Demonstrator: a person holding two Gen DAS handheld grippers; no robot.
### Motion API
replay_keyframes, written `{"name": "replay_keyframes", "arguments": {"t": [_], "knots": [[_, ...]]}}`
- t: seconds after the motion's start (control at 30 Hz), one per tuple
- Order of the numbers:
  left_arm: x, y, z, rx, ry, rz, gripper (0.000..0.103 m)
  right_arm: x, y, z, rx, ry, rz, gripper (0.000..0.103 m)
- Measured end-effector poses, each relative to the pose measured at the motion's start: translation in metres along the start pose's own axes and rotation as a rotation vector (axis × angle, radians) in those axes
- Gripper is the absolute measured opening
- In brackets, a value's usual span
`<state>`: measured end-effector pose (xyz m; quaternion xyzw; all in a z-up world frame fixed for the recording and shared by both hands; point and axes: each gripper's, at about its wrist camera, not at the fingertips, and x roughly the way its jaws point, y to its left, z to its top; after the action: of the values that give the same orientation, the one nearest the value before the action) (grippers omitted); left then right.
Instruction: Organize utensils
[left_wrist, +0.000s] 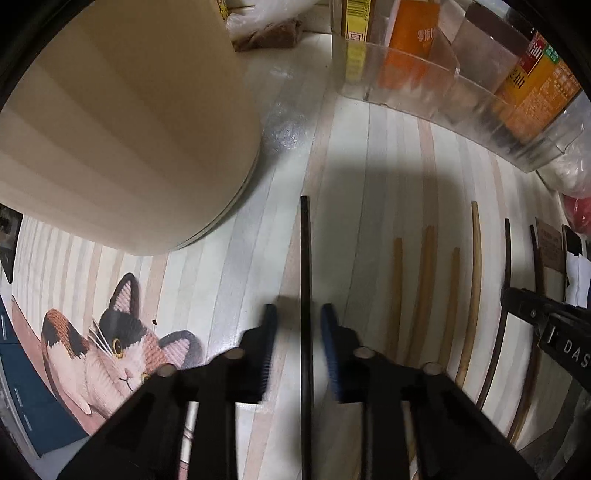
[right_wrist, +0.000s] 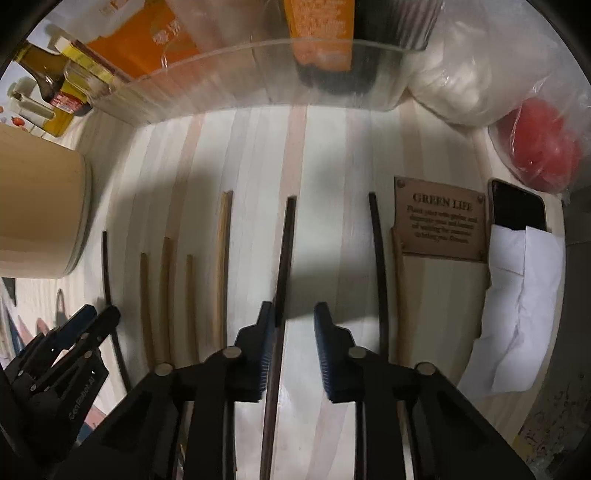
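Note:
Several chopsticks lie in a row on the striped wooden table. In the left wrist view my left gripper is open, its jaws on either side of a black chopstick without touching it. Light bamboo chopsticks and dark ones lie to its right. In the right wrist view my right gripper is open around a dark brown chopstick, which lies close to the left finger. Another dark chopstick lies to the right, bamboo ones to the left. The left gripper shows at lower left.
A beige cylindrical container stands at the left, also in the right wrist view. A clear bin of boxes sits at the back. A "GREEN LIFE" plaque, a phone, white paper and bagged red items lie at the right.

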<state>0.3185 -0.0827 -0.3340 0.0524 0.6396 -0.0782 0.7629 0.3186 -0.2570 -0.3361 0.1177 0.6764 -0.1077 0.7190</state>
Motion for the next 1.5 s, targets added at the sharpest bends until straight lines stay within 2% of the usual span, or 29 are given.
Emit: {"name": "replay_keyframes", "arguments": {"t": [0.03,0.07,0.1,0.23,0.37,0.5,0.67,0.87,0.97,1.1,1.2,1.5], "knots": [[0.000,0.000,0.000,0.001,0.002,-0.007,0.004,0.000,0.002,0.000,-0.007,0.001,-0.011,0.014],[-0.001,-0.001,-0.001,0.002,0.003,-0.007,0.003,0.001,0.004,0.000,-0.012,0.001,-0.013,0.010],[-0.002,-0.001,-0.002,0.002,0.001,0.001,0.003,0.003,0.008,0.000,-0.017,0.010,-0.012,0.005],[-0.005,0.004,-0.013,-0.028,0.006,-0.003,0.003,0.003,0.014,-0.007,-0.041,0.019,-0.018,0.005],[-0.011,0.011,-0.042,-0.052,0.025,-0.019,0.003,0.003,0.008,-0.028,-0.041,0.055,0.020,0.005],[-0.018,0.017,-0.085,-0.073,0.053,-0.035,0.003,0.004,0.002,-0.054,-0.060,0.078,0.025,0.005],[-0.022,0.020,-0.107,-0.089,0.071,-0.054,0.003,0.003,0.000,-0.081,-0.092,0.115,0.015,0.005],[-0.020,0.026,-0.100,-0.093,0.087,-0.063,0.006,0.004,0.007,-0.090,-0.122,0.130,-0.012,0.005],[-0.023,0.032,-0.115,-0.077,0.085,-0.053,0.006,0.006,0.008,-0.093,-0.122,0.139,-0.015,0.005],[-0.023,0.032,-0.114,-0.077,0.084,-0.048,0.006,0.006,0.007,-0.086,-0.124,0.136,-0.027,0.005],[-0.020,0.024,-0.098,-0.071,0.087,-0.044,0.006,0.006,0.014,-0.085,-0.130,0.135,-0.041,0.005],[-0.020,0.022,-0.097,-0.065,0.086,-0.041,0.006,0.006,0.011,-0.084,-0.126,0.135,-0.047,0.005]]}}
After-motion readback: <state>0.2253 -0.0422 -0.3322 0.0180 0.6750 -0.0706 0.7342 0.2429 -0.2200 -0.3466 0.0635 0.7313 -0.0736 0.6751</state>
